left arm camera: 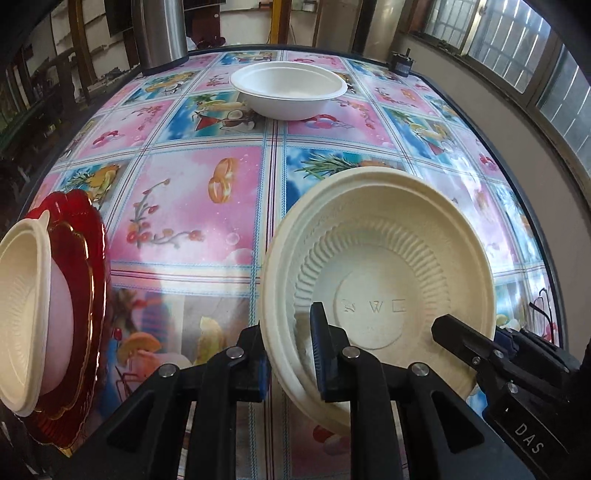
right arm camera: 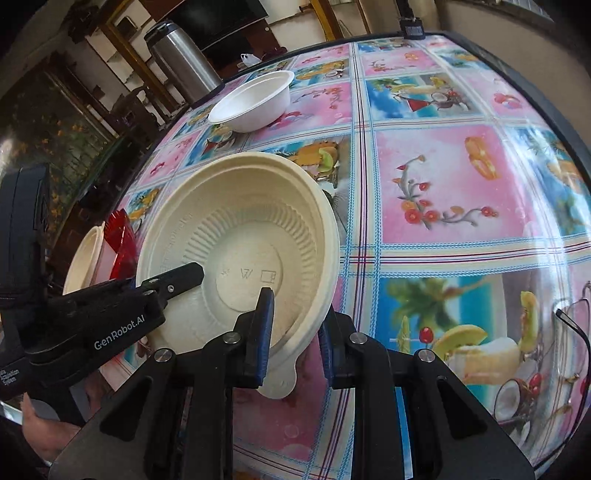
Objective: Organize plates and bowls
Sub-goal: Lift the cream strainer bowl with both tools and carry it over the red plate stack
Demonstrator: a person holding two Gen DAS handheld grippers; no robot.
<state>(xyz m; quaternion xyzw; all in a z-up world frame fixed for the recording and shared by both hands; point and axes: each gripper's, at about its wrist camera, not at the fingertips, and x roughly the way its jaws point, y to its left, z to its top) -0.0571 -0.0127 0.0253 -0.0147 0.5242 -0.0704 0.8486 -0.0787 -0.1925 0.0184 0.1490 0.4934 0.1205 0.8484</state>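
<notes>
A cream ribbed bowl (left arm camera: 376,280) (right arm camera: 240,251) hangs tilted above the table with its inside facing both cameras. My left gripper (left arm camera: 291,350) is shut on its rim on one side. My right gripper (right arm camera: 295,328) is shut on the rim near a small tab on the other side. Each view shows a finger of the other gripper inside the bowl. A white bowl (left arm camera: 288,88) (right arm camera: 255,99) stands upright at the far end of the table. At the left, a red plate (left arm camera: 85,295) (right arm camera: 120,240) carries another cream bowl (left arm camera: 22,314) (right arm camera: 83,258).
A steel flask (left arm camera: 159,33) (right arm camera: 184,62) stands at the far left corner. A small black device (left arm camera: 400,64) sits at the far edge. Eyeglasses (right arm camera: 576,332) lie near the table's right edge. A colourful patterned cloth (left arm camera: 192,206) covers the table. A person's hand (right arm camera: 40,435) shows bottom left.
</notes>
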